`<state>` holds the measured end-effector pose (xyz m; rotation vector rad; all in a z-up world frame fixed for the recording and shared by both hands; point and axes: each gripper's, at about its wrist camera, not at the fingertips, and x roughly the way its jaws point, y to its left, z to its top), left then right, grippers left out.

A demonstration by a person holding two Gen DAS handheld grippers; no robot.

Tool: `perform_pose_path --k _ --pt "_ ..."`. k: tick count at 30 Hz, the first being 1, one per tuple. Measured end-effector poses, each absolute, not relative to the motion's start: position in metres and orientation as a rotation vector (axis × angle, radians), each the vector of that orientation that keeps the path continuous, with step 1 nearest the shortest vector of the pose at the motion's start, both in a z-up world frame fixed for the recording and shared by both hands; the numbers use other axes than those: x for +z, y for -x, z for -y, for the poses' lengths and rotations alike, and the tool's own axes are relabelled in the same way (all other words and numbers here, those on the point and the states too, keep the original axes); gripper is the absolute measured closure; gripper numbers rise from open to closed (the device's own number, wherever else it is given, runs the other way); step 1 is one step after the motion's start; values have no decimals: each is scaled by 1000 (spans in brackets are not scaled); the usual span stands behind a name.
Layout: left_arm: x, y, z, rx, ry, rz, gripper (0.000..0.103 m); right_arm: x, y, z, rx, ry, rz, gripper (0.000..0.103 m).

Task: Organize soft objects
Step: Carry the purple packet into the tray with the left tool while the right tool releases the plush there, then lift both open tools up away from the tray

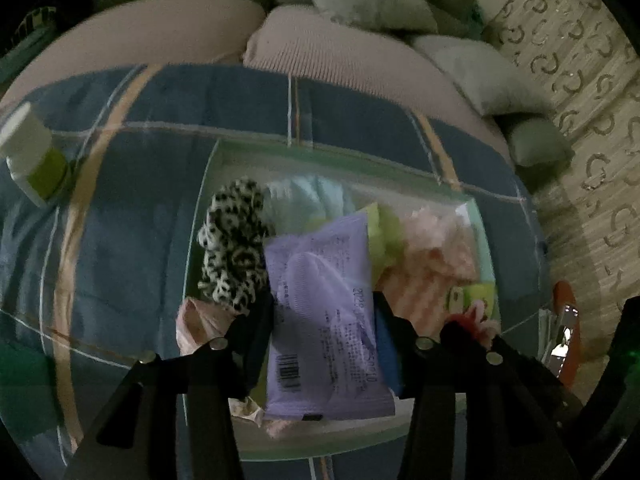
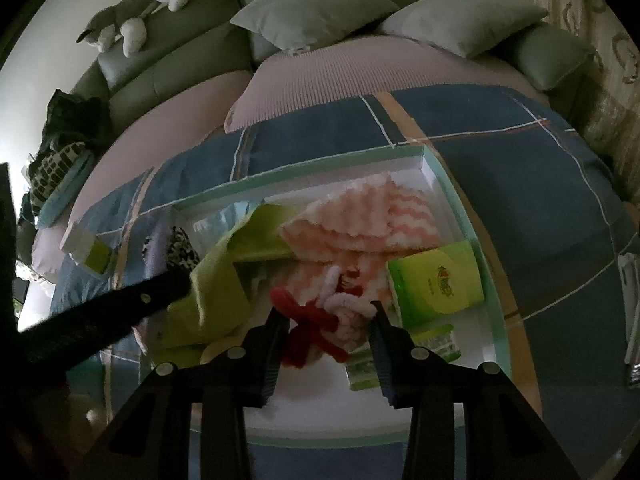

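A shallow clear tray with a teal rim [image 1: 436, 182] lies on a blue plaid blanket [image 1: 120, 240]. In it are a leopard-print fabric piece [image 1: 232, 248], a lime cloth [image 2: 216, 280], a fluffy pink striped towel [image 2: 360, 216] and a green tissue pack [image 2: 440, 280]. My left gripper [image 1: 322, 308] is over the tray's left half, shut on a purple wipes packet [image 1: 320, 280] that lies lengthwise between its fingers. My right gripper [image 2: 328, 316] hangs over the right half, shut on a red and pink yarn toy [image 2: 340, 312]. One finger of the left gripper [image 2: 160, 288] crosses the right wrist view.
A white and green bottle [image 1: 32, 156] lies on the blanket left of the tray. Grey-green cushions [image 2: 312, 8] and a grey plush toy [image 2: 132, 20] sit on the sofa behind. An orange-handled object [image 1: 564, 332] lies to the right, by the patterned wall [image 1: 580, 60].
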<state>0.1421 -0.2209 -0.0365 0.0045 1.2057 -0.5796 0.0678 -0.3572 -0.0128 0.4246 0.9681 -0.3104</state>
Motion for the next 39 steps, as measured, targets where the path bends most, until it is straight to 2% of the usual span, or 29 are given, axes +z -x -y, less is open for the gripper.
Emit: perform_pose_path --k 3,4,7,9,11,16,19,21,25,29,31,32,39 --pt "-37 -141 220 -589 10 -1221 43 -15 -68 358 -315 -423 -985 60" --pt "-35 -140 219 -596 17 -1217 35 -14 -67 358 -318 -420 -987 60" --pt "-25 -137 215 -611 32 -1194 34 -7 -65 357 -312 -413 -976 60" --pt "-19 -134 208 -611 38 -1184 33 -4 -63 355 -306 -404 -973 53" --pt "-16 -131 202 -604 39 -1174 23 -3 -63 353 -301 -391 -977 46" --pt "-11 -131 185 -540 7 -1133 21 -1 -61 346 -288 -368 -992 43" --pt "-7 -128 166 -476 -6 -1085 14 2 -60 337 -279 -338 -995 37" --pt "-6 -126 153 -434 -12 -1059 13 6 -57 330 -275 -329 -982 24" --pt "-10 -123 128 -383 5 -1046 12 4 -51 316 -248 -323 -994 18" --pt "-18 -114 109 -338 6 -1059 11 1 -42 302 -240 -310 -1007 17" --pt "-22 -108 102 -334 -8 -1068 11 1 -39 296 -231 -305 -1000 10" --pt "-24 -105 99 -331 -16 -1070 11 2 -38 293 -228 -300 -997 1" --pt "-19 -84 80 -306 -29 -1035 11 2 -22 271 -214 -254 -1002 0"
